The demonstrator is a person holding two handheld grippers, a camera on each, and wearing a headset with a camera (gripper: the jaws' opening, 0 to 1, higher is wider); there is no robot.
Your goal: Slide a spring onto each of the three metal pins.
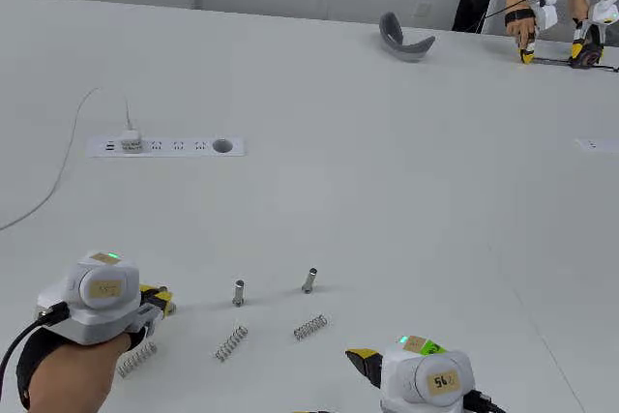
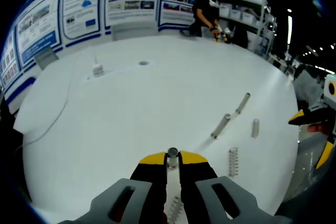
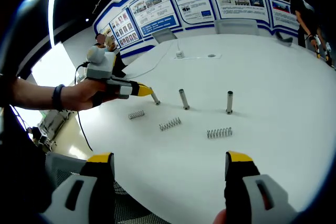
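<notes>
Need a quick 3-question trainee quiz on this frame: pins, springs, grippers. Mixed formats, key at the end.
1. How many springs lie loose on the table?
2. Which gripper is shut on a pin? A) left B) right C) neither
3. True or false: one spring is already on a pin.

Key
1. Three.
2. A: the left gripper has the pin between its jaw tips.
3. False: all three pins are bare.

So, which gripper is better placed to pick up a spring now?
Right. The right gripper is open and empty, and a spring lies just ahead of it. The left gripper is shut on a pin.
</notes>
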